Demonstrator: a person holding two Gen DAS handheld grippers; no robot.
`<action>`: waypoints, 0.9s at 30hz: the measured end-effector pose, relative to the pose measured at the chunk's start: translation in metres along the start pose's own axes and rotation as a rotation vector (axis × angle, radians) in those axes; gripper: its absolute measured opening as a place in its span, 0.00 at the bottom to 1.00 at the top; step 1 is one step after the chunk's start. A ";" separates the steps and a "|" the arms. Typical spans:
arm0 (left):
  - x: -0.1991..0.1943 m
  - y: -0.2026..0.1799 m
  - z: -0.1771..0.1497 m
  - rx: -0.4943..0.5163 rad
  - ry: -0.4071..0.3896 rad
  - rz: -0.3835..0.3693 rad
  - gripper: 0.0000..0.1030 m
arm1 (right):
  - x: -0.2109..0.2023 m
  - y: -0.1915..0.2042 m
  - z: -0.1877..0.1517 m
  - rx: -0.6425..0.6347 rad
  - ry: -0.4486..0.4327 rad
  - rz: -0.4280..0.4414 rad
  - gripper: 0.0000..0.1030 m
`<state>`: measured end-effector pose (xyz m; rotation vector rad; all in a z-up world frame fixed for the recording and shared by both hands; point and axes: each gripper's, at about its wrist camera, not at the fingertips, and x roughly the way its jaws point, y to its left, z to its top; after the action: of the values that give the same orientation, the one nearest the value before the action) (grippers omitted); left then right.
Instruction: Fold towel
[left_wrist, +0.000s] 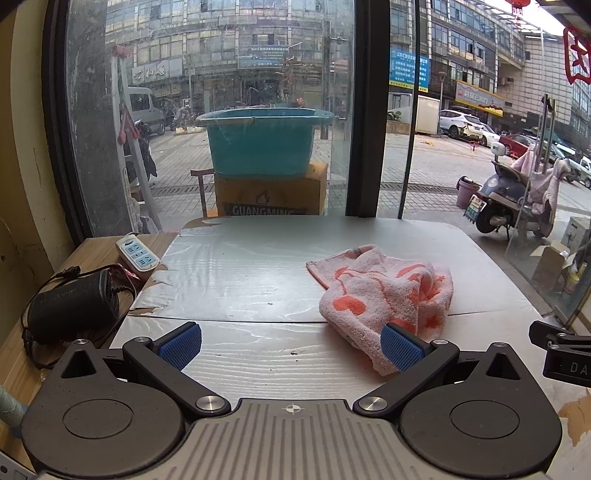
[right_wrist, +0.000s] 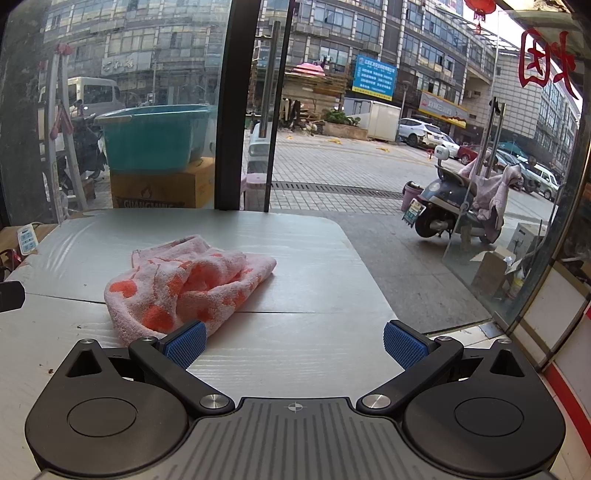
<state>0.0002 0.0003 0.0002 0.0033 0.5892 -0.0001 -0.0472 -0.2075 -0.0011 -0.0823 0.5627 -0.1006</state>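
A pink towel (left_wrist: 384, 291) with orange shapes lies crumpled in a heap on the pale grey table (left_wrist: 240, 266). In the left wrist view it sits ahead and to the right of my left gripper (left_wrist: 291, 349), whose blue pads stand wide apart with nothing between them; the right pad overlaps the towel's near edge. In the right wrist view the same towel (right_wrist: 184, 284) lies ahead and to the left of my right gripper (right_wrist: 293, 347), which is also open and empty above the table (right_wrist: 314, 258). Part of the right gripper (left_wrist: 565, 354) shows at the left view's right edge.
A white power strip (left_wrist: 137, 253) and a black device with a cable (left_wrist: 74, 306) lie on the wooden surface left of the table. A glass wall stands behind, with a teal tub (left_wrist: 262, 142) on a cardboard box outside. The table's right edge drops to the floor.
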 end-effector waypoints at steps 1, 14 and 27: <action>0.000 0.000 0.000 -0.001 0.000 -0.001 1.00 | 0.000 0.000 0.000 0.000 0.000 0.000 1.00; -0.002 0.002 0.001 -0.012 0.002 0.001 1.00 | -0.007 -0.008 0.002 0.003 0.004 0.002 1.00; 0.001 0.007 0.003 -0.035 0.019 -0.014 1.00 | -0.004 -0.006 0.004 0.005 0.008 0.004 1.00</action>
<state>0.0022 0.0072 0.0020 -0.0344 0.6078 -0.0034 -0.0484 -0.2123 0.0051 -0.0759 0.5701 -0.0982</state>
